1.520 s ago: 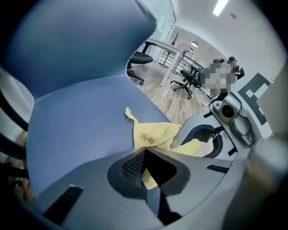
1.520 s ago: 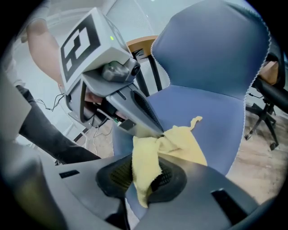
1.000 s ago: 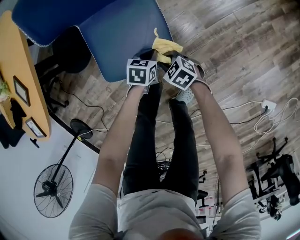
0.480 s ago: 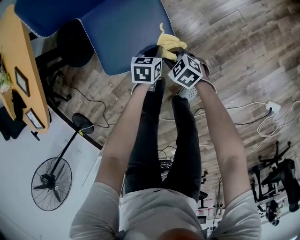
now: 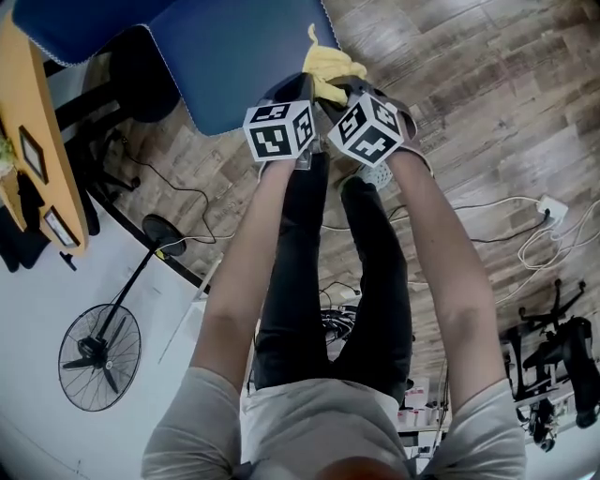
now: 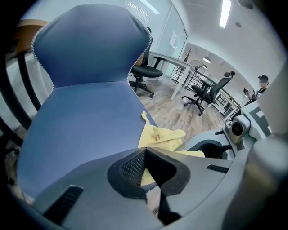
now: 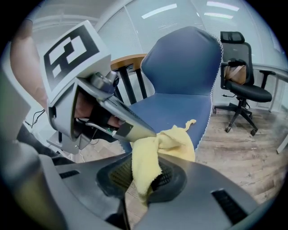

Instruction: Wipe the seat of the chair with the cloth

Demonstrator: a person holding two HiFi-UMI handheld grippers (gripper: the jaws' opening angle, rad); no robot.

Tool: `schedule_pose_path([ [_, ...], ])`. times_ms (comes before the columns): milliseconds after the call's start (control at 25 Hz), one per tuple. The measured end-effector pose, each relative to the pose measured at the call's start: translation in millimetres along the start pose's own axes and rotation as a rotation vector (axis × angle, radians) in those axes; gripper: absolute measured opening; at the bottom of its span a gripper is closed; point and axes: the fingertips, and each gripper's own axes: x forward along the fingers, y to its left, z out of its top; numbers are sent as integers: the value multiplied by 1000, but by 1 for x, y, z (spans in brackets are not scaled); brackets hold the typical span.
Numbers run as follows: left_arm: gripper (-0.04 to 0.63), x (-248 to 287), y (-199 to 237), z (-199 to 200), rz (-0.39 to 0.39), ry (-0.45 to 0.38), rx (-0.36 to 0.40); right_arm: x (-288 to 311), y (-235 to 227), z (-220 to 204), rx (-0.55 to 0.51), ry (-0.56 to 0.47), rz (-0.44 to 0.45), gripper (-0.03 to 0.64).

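— Cloth (image 5: 330, 80), head view: where?
— At the seat's (image 5: 244, 66) near right edge, bunched. The bare seat lies left and far of it.
— Left gripper view?
— Left gripper (image 6: 144, 150) has its tips closed, seemingly nipping a fold, with the seat ahead and to the left.
— Right gripper view?
— Right gripper (image 7: 144, 179) is clamped on the cloth. I'd judge a leftward sweep comes next.

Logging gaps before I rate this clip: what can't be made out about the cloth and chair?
- Whether the cloth touches the chair seat: head view, the left gripper and right gripper cover that spot.
- The cloth's lower part: left gripper view, the left gripper's own body covers it.
- The chair back, its top: head view, cut by the upper edge.
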Motion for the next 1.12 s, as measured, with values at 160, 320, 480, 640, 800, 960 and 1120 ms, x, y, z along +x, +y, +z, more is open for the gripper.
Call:
schedule_pose_path([
  [160, 25, 0, 2, 2, 3, -54, -41, 0, -4, 2, 2, -39, -19, 64],
  [320, 25, -2, 2, 1, -1, -107, -78, -1, -4, 2, 2, -87, -39, 64],
  [480, 26, -4, 1, -1, -4, -150, -90, -3, -2, 1, -1, -123, -68, 64],
  [640, 25, -3, -7, -5, -32, -170, -51, -7, 0, -7, 35, -136, -88, 64],
  [800, 26, 1, -46, -28, -94, -101, 318, -15, 13, -49, 43, 20, -54, 64],
  [960, 26, 1, -81, -66, -201, 8, 471, -56, 20, -113, 18, 207, -102, 63],
  [1120, 26, -43, -76, -75, -200, -8, 389, -100, 48, -131, 120, 218, -172, 64],
])
